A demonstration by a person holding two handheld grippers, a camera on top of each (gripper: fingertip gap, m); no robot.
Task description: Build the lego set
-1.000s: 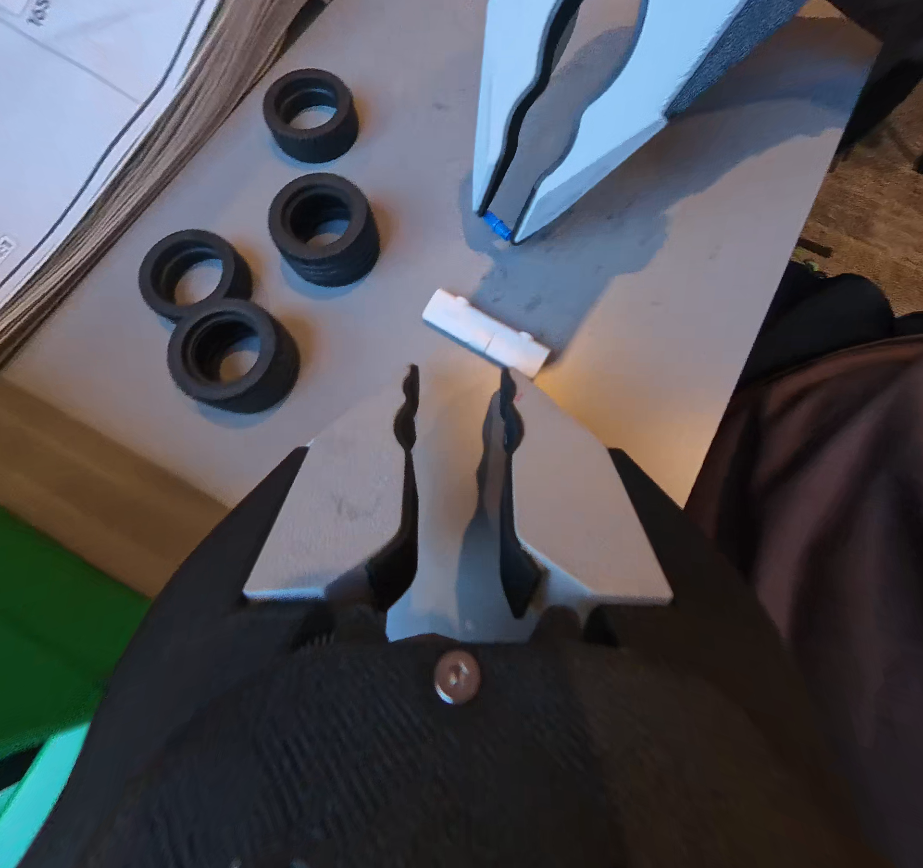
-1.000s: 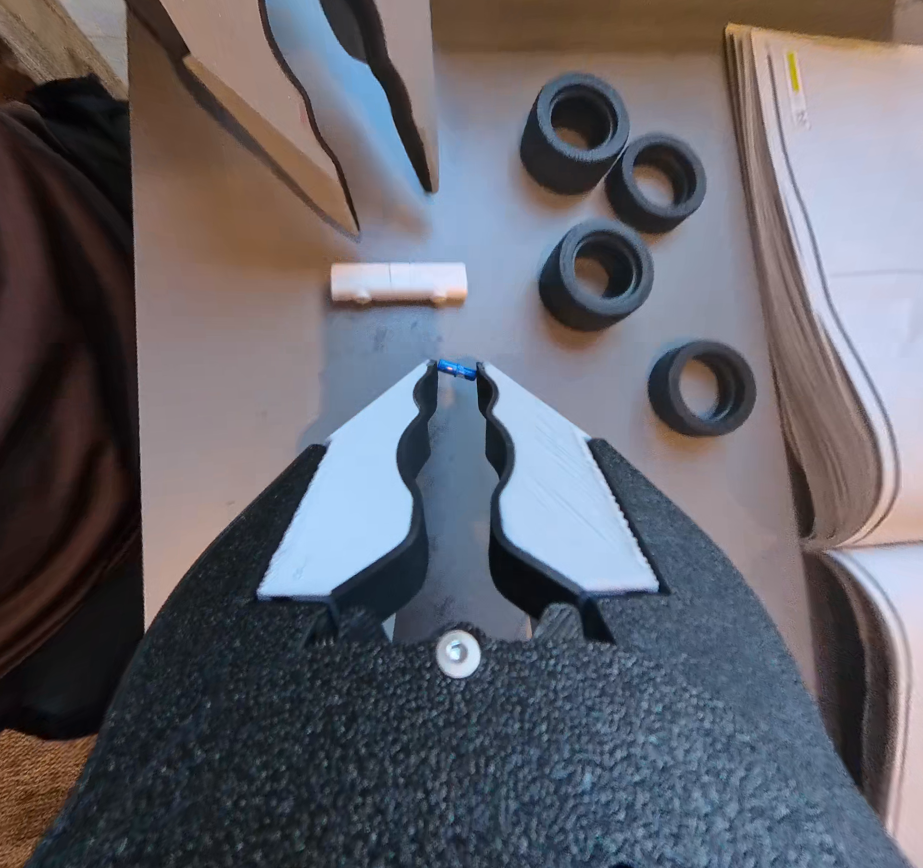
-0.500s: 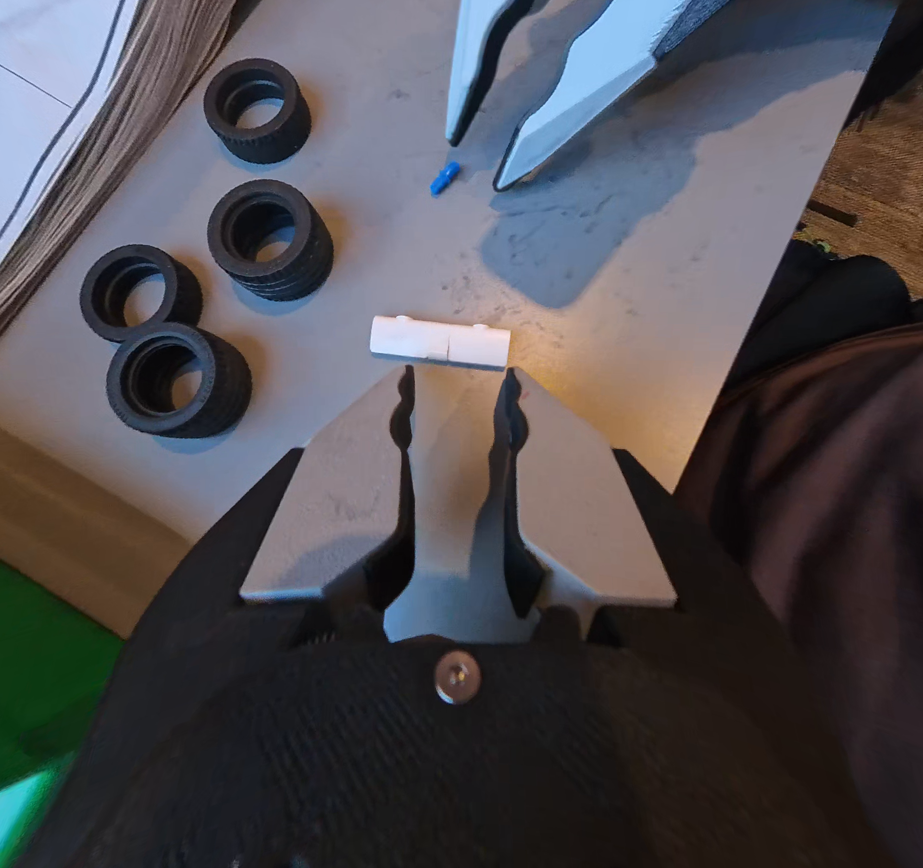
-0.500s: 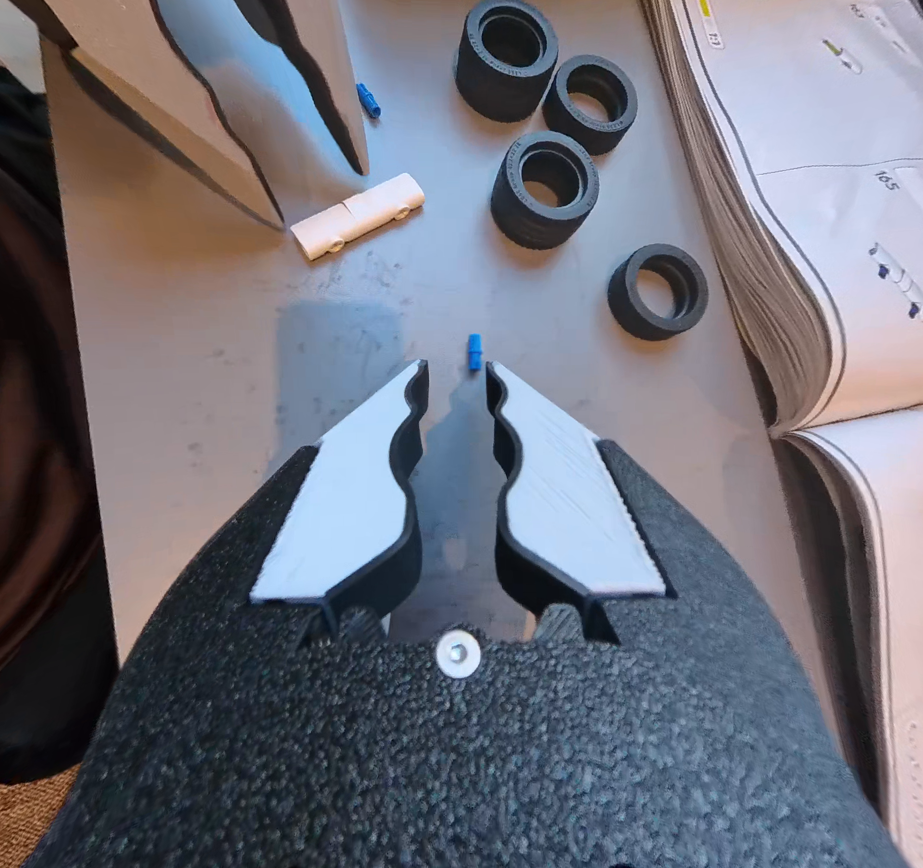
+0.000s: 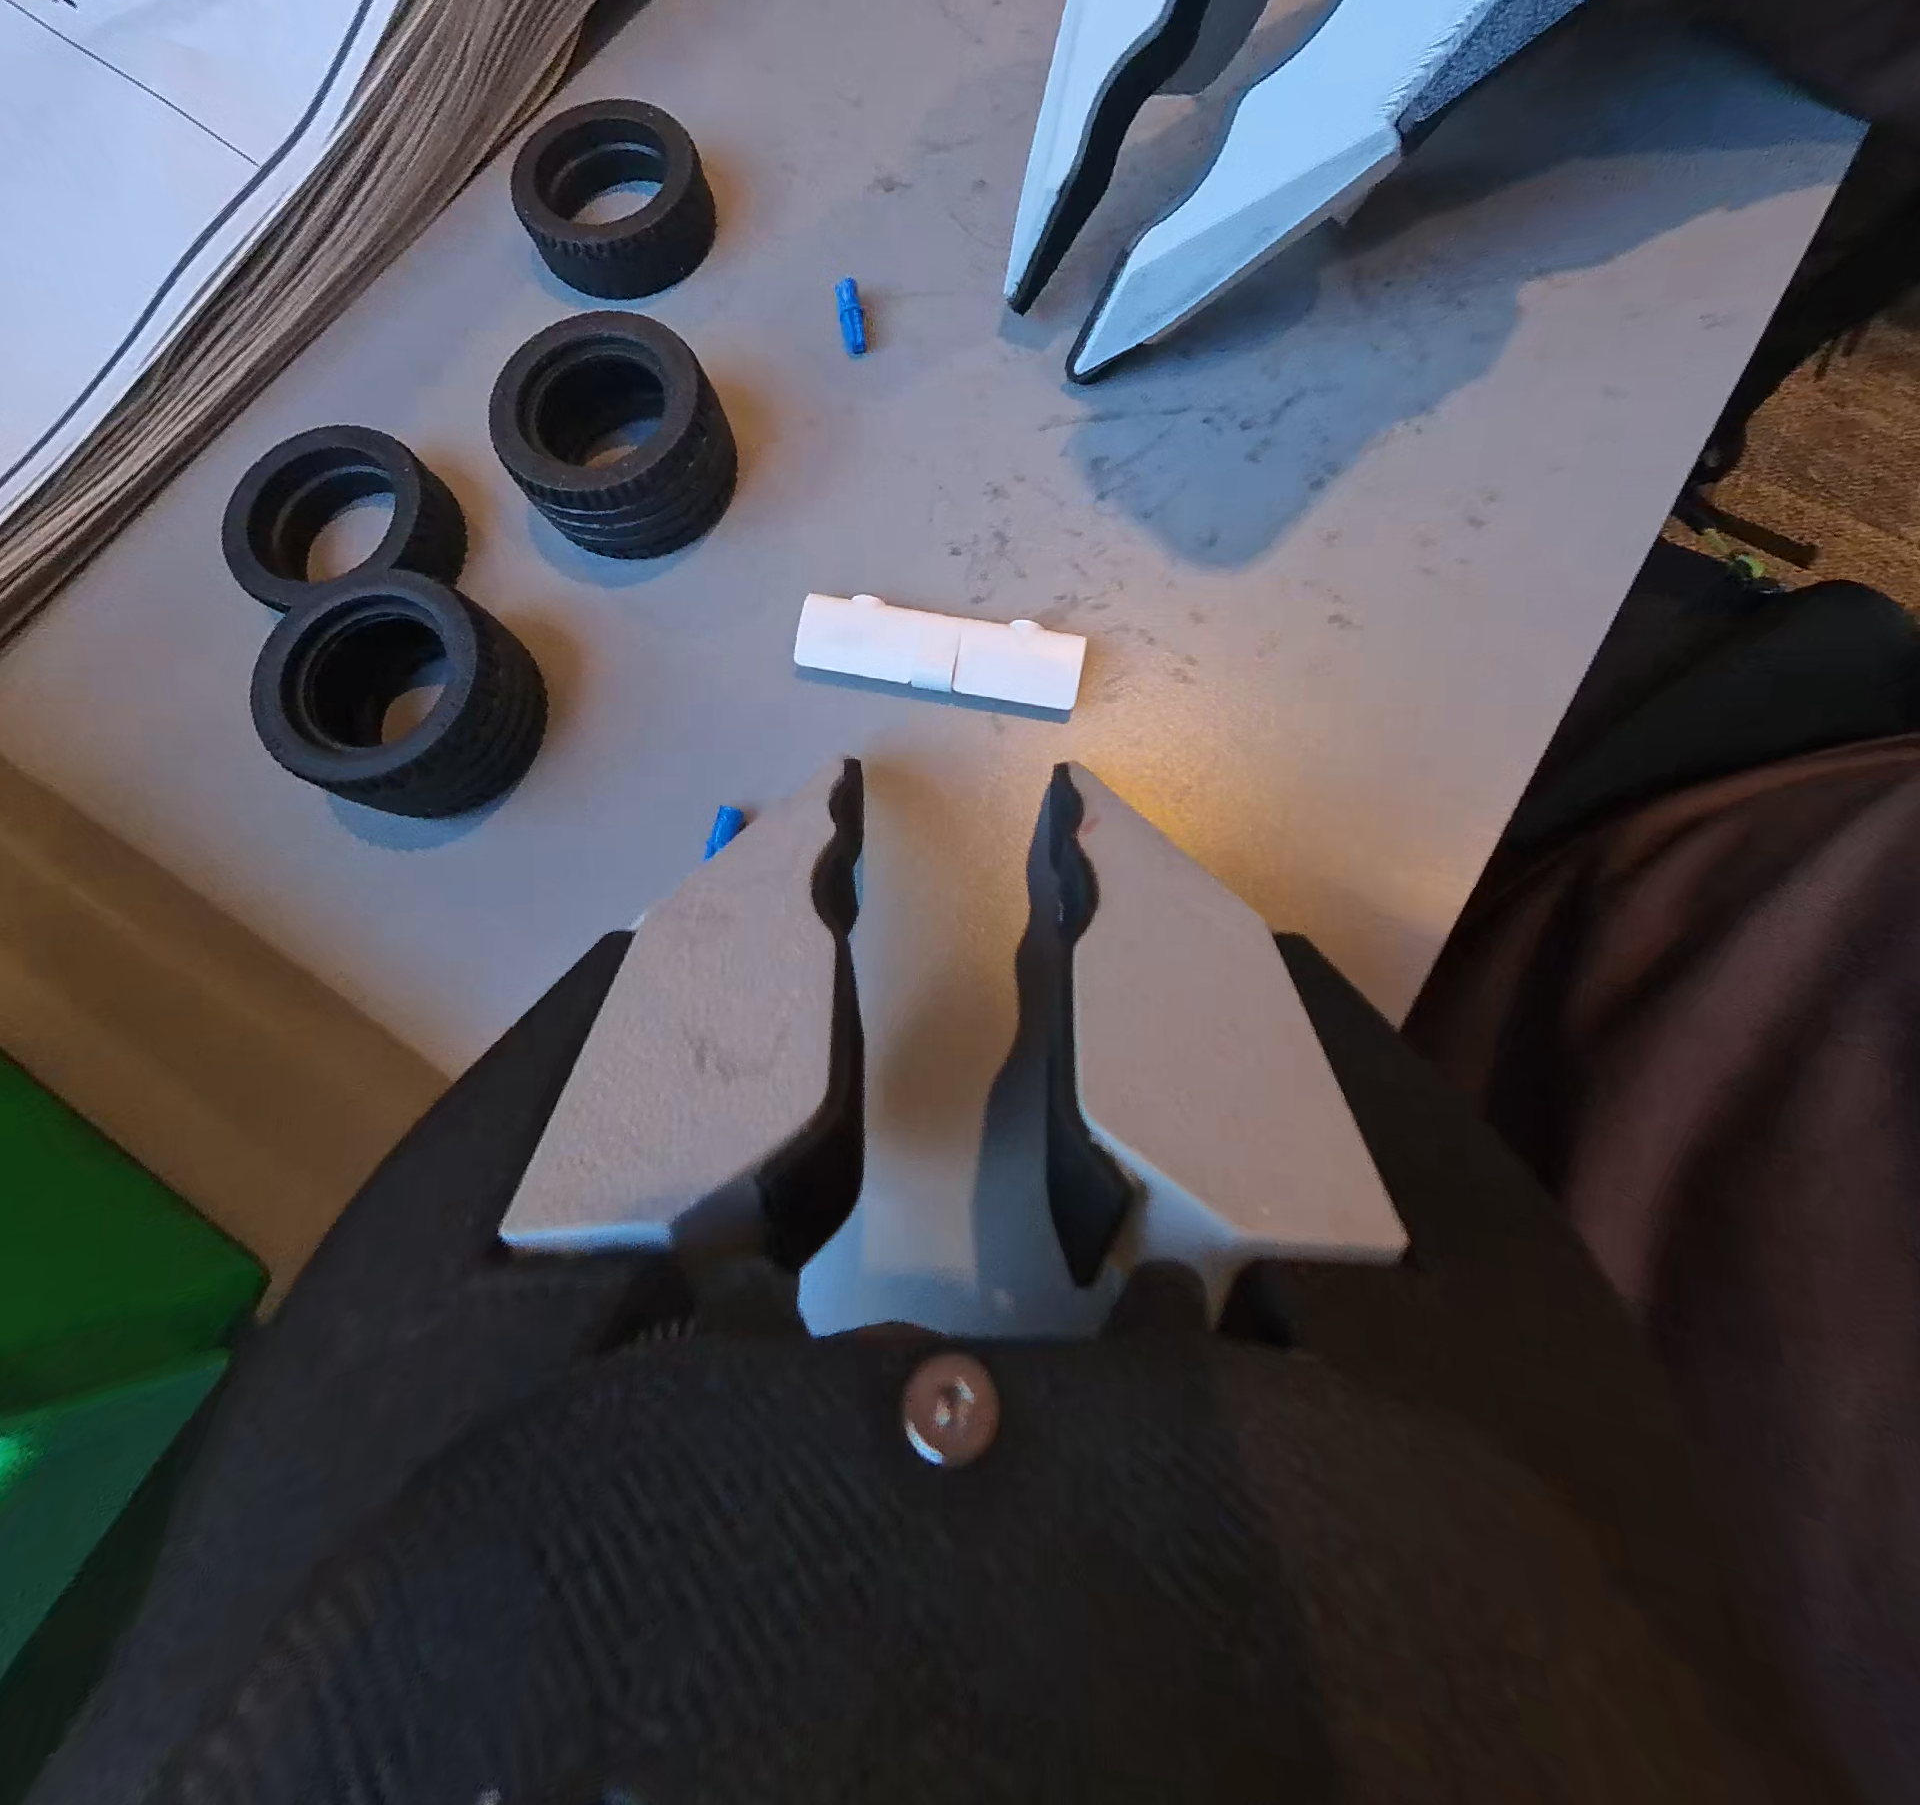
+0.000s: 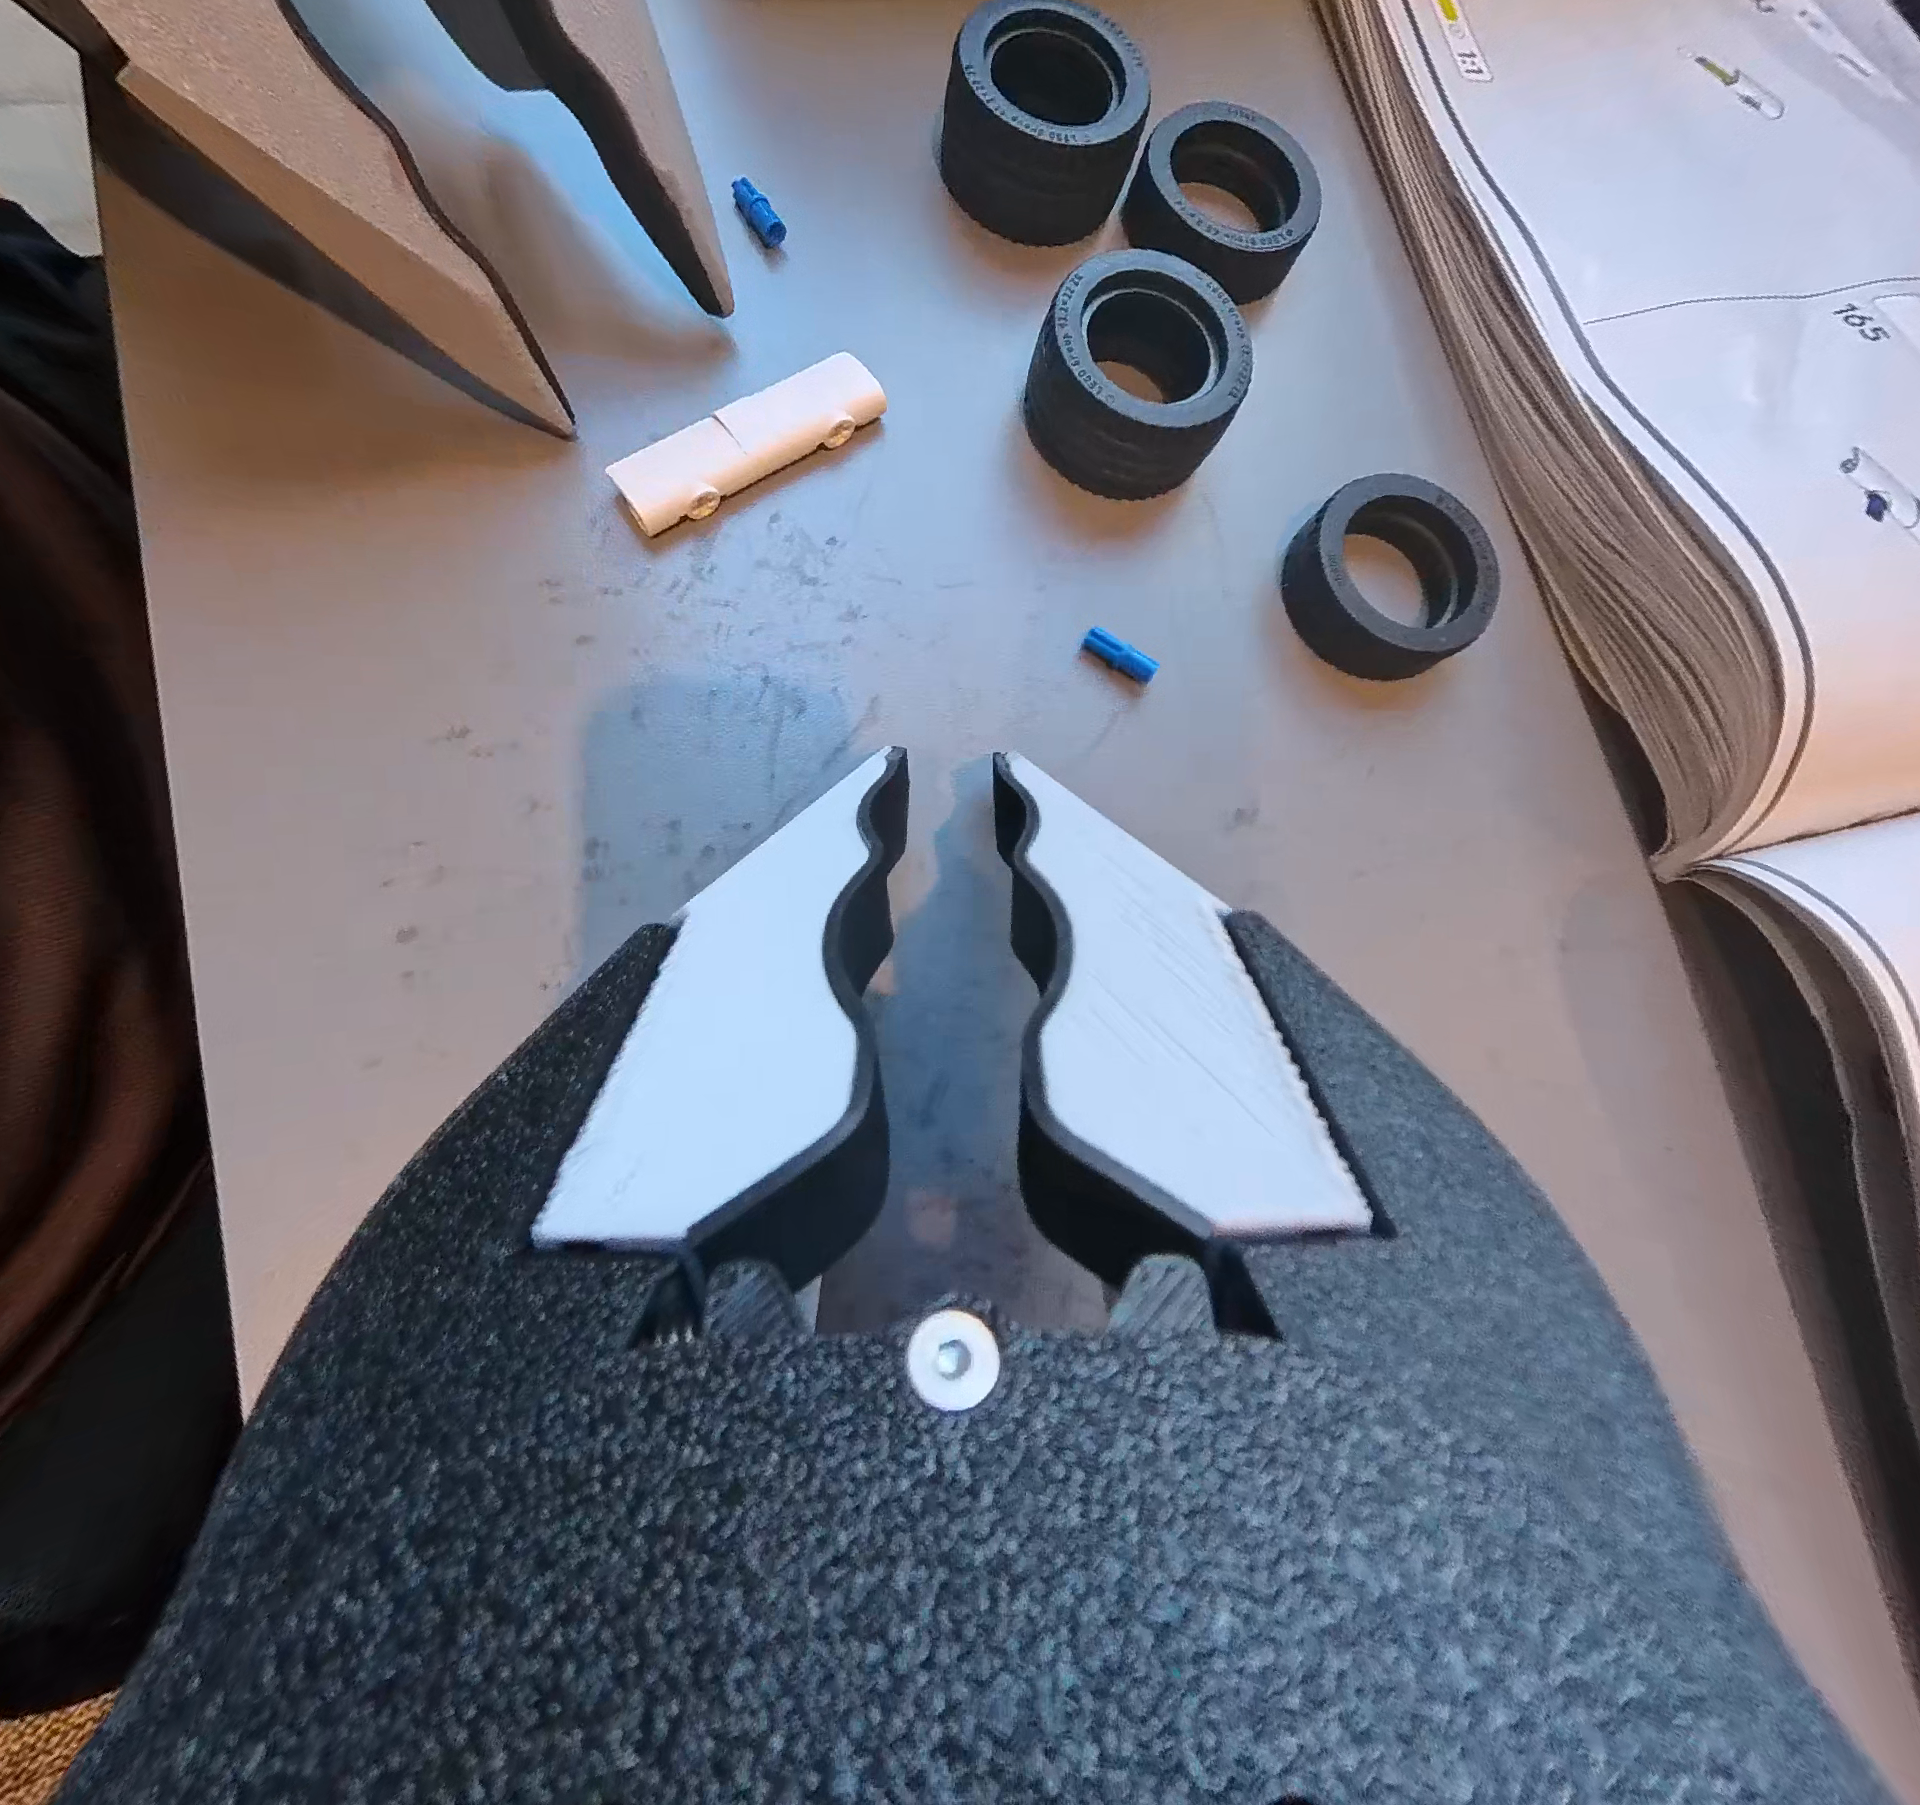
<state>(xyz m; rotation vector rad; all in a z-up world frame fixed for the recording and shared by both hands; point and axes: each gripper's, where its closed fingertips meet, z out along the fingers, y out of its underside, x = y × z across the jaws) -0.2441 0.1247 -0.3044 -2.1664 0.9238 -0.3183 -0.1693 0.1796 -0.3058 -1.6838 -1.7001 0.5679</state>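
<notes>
A white two-part lego piece [image 5: 935, 652] lies on the grey table [image 5: 1299, 612], just ahead of my left gripper [image 5: 954, 773], which is open and empty. One blue pin [image 5: 852, 314] lies beyond it, and a second blue pin [image 5: 722, 828] peeks out beside my left finger. My right gripper [image 6: 948, 768] is open and empty above the table, with a blue pin [image 6: 1120, 656] ahead to its right. The white piece [image 6: 748, 456] and the other blue pin [image 6: 758, 212] lie farther off, near the left gripper [image 6: 639, 368]. The right gripper also shows in the left wrist view [image 5: 1055, 342].
Several black rubber tyres [image 5: 613, 436] [image 6: 1138, 373] stand between the pins and a thick open instruction book [image 5: 156, 93] [image 6: 1662, 301]. A green thing [image 5: 94, 1288] lies off the table's near left edge. A person's dark clothing [image 5: 1714, 1028] borders the right edge. The left gripper's tips are roughly 10 centimetres from the right gripper's. Left tips and right tips are each some 20 centimetres from the thick open instruction book [image 6: 1662, 301].
My right gripper has opened, let go of the blue pin and pulled back; the pin now lies loose on the table. My left gripper has opened a little wider near the white piece.
</notes>
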